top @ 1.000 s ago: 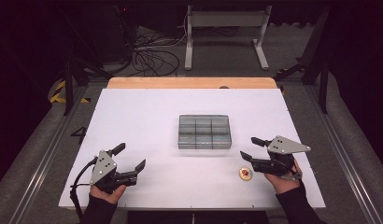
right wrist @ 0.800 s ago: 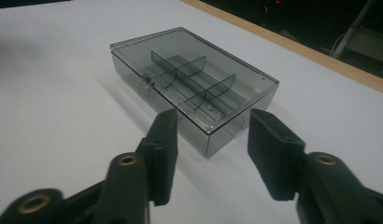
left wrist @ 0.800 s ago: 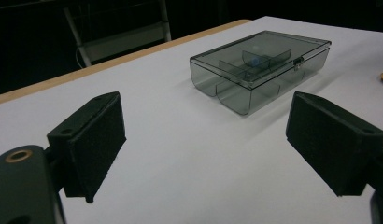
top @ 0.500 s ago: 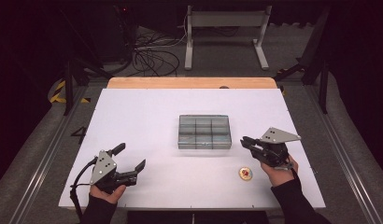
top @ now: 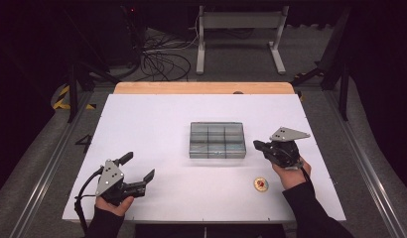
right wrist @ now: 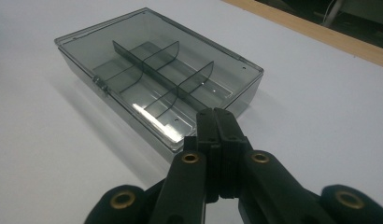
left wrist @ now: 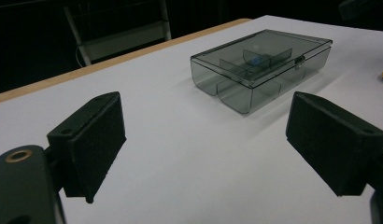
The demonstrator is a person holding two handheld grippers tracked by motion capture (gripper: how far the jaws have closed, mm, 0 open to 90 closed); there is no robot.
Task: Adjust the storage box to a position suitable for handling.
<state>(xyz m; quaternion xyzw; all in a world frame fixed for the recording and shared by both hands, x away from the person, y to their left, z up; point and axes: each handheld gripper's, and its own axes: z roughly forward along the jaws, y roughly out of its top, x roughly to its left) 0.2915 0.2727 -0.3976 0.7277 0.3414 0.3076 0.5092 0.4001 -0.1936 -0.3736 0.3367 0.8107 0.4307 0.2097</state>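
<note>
I see the white table (top: 157, 124) spread across the high view, with a bare wooden strip along its far edge. Near its middle sits the smoky clear compartment box (top: 217, 140), lid down and latched on its near side, dividers splitting it into six cells. In the left gripper view a small blue thing shows in one far cell; I cannot make out what it is.

My right gripper (top: 261, 147) hovers just beside the box's right end, apart from it, pointing at that end. Its jaws have just been closing and now stand pressed flat together with nothing between them; the right gripper view shows the two black pads meeting in front of the box's near corner.

My left gripper (top: 138, 171) sits at the near left of the table, well apart from the box. Its jaws stand wide, holding nothing, with bare table between the pads.

A small round gold-rimmed disc (top: 260, 184) lies on the table near my right wrist; its red centre is too small to read. In the left gripper view it is cut off at the right edge.
</note>
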